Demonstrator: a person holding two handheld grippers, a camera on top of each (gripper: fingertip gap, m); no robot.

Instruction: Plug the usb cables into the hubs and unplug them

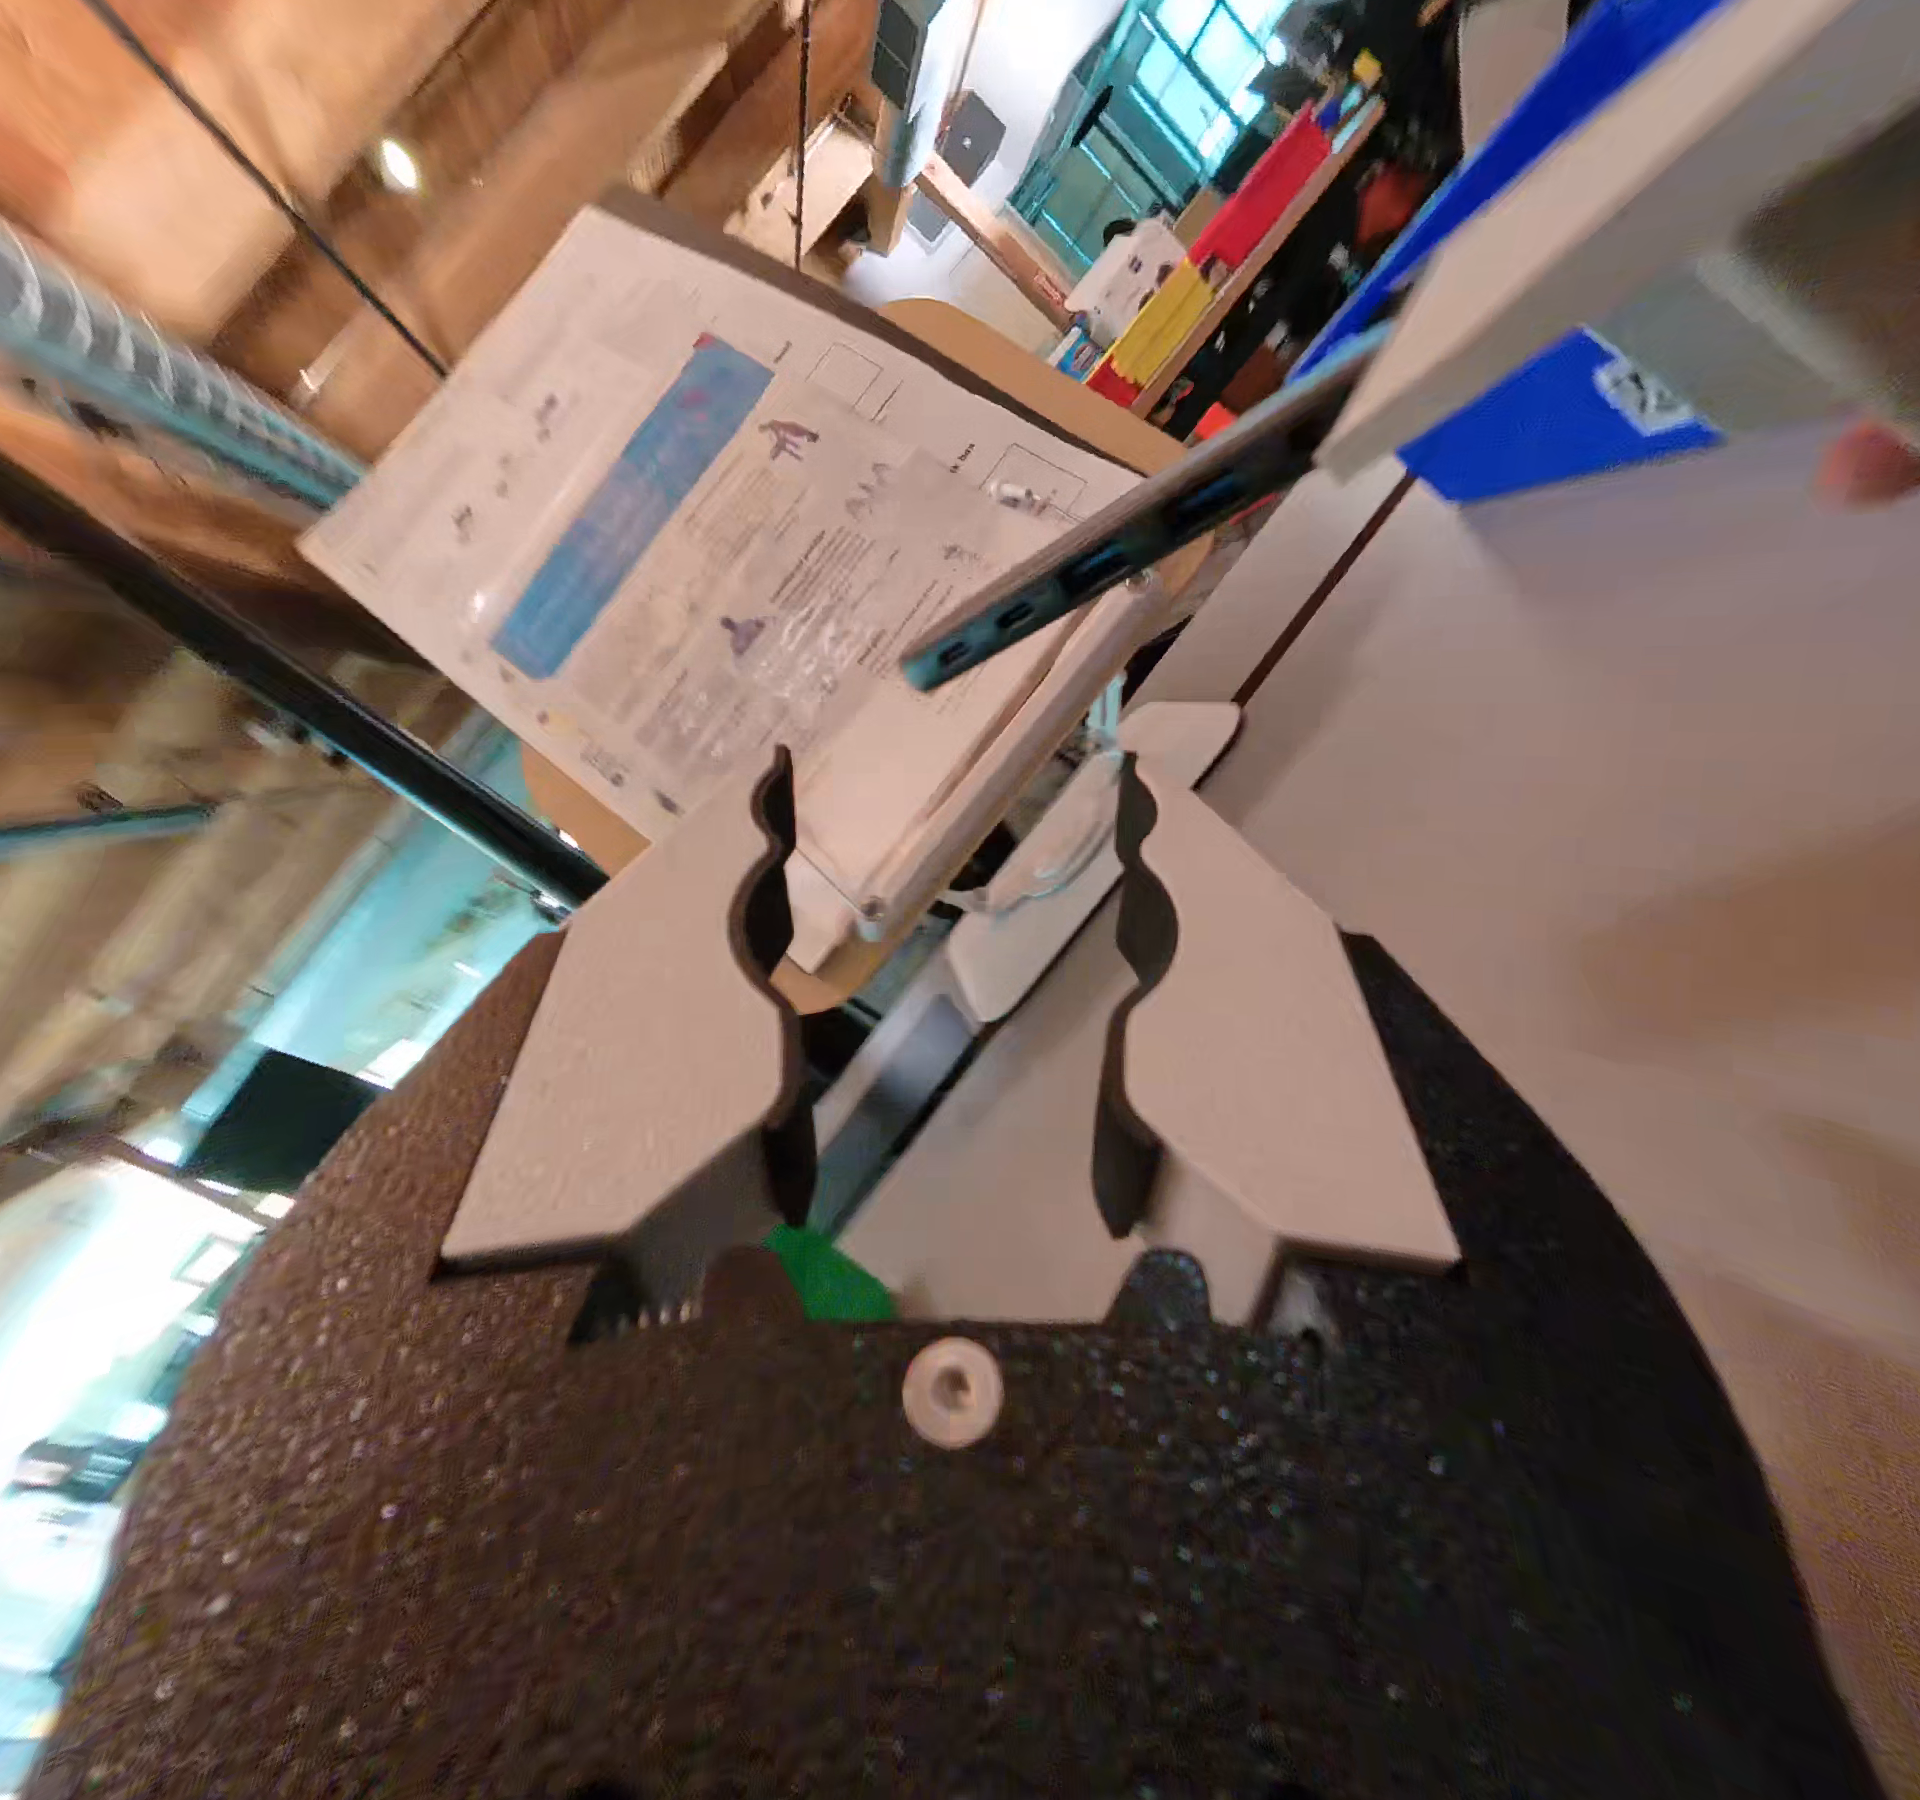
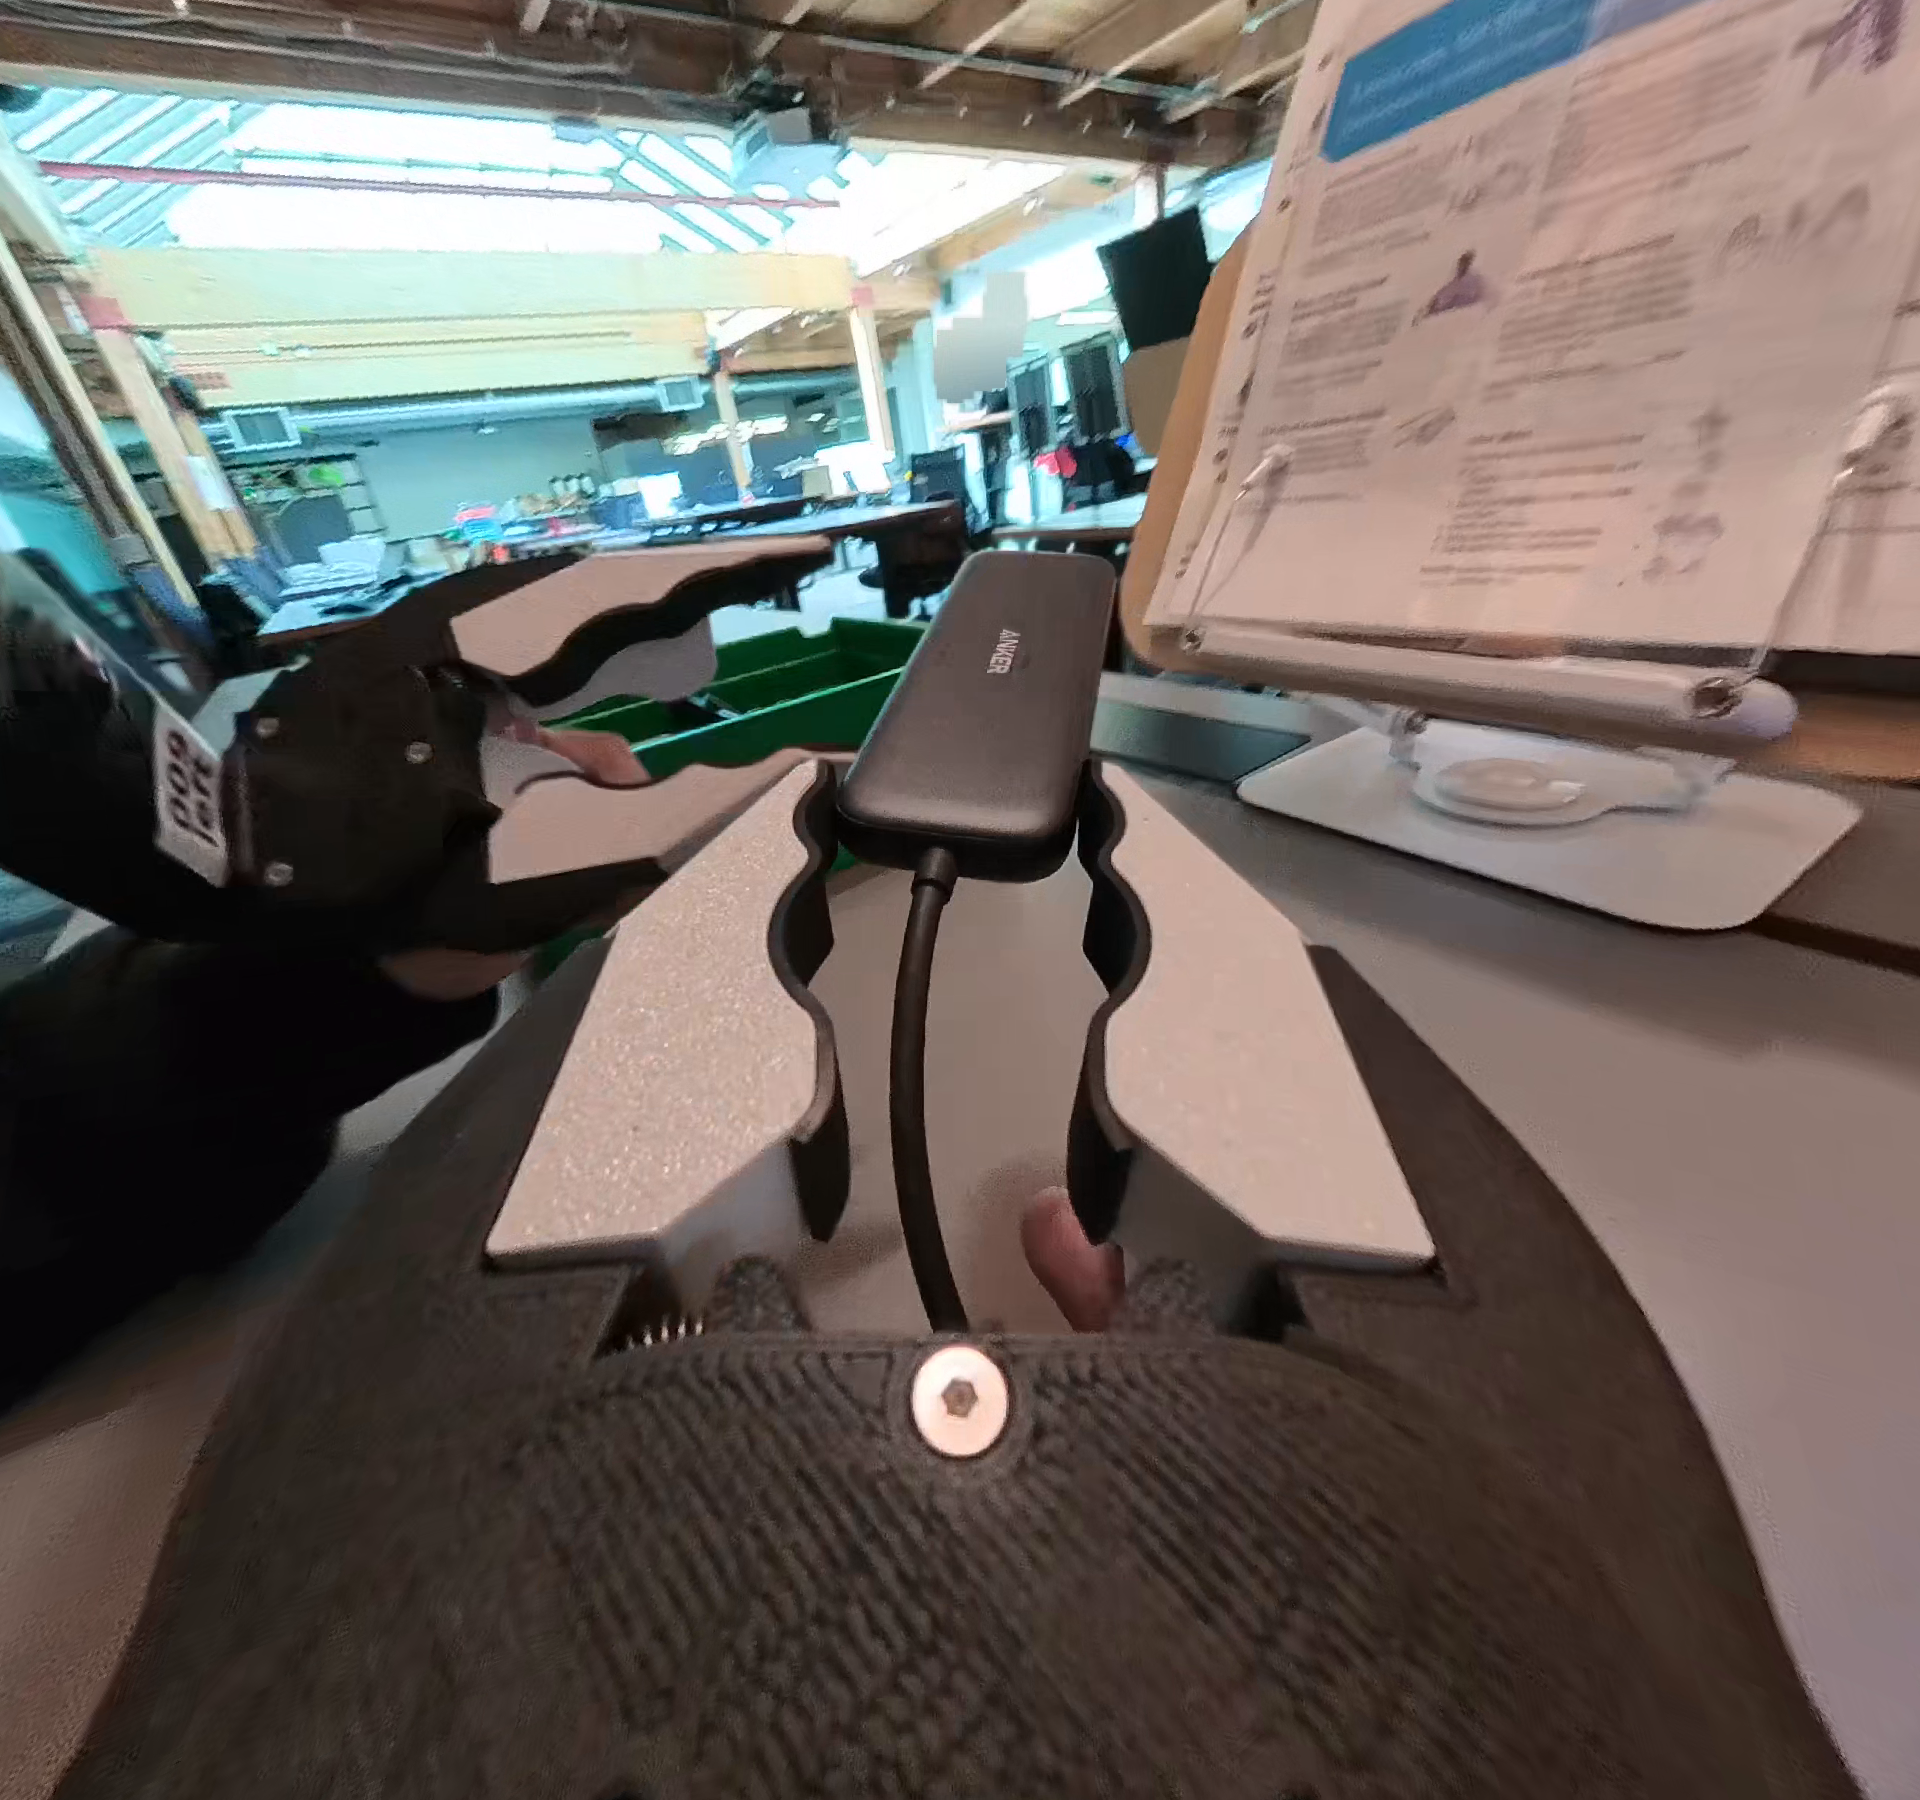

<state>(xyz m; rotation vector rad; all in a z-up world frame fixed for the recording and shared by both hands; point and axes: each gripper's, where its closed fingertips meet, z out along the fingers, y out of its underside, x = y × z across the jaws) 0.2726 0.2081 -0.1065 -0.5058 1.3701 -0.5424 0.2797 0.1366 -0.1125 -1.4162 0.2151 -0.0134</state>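
Observation:
My right gripper (image 2: 956,794) is shut on the near end of a dark grey usb hub (image 2: 977,701) and holds it up above the grey table. The hub's black cable (image 2: 914,1075) runs back between the fingers. In the left wrist view the hub (image 1: 1101,566) shows edge-on with its row of ports facing me, sticking out from the right gripper's grey finger (image 1: 1507,275). My left gripper (image 1: 956,815) is open and empty, a little below and short of the hub. It also shows in the right wrist view (image 2: 717,701), left of the hub, jaws apart.
A clear document stand with printed sheets (image 2: 1558,296) stands on a white base (image 2: 1538,815) at the right, close behind the hub; it also shows in the left wrist view (image 1: 727,524). A green bin (image 2: 769,680) sits beyond the table edge.

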